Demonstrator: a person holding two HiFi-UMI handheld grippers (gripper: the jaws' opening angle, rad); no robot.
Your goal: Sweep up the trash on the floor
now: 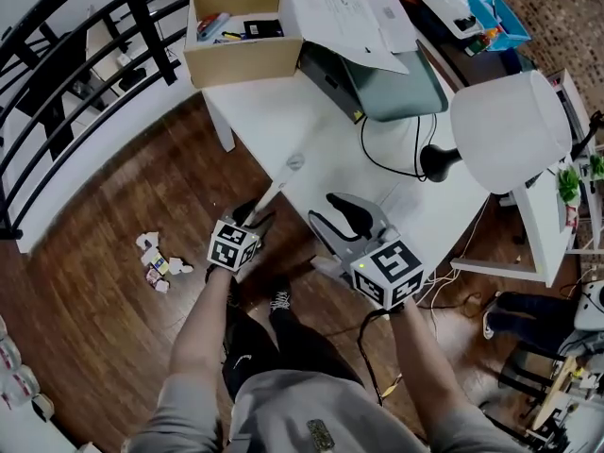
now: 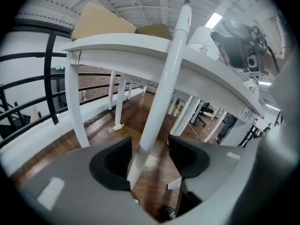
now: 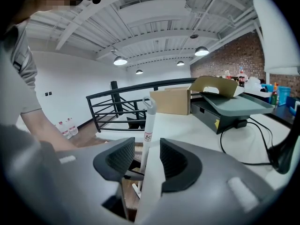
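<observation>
The right hand-held gripper [image 1: 322, 208] was held over the near edge of the table [image 1: 311, 121], its jaws apart and nothing gripped. The left hand-held gripper [image 1: 257, 218] was opened wide, with a white handle [image 1: 278, 185] between its jaws, not clamped. The trash [image 1: 156, 260] was seen on the floor [image 1: 104, 300], to the left.
</observation>
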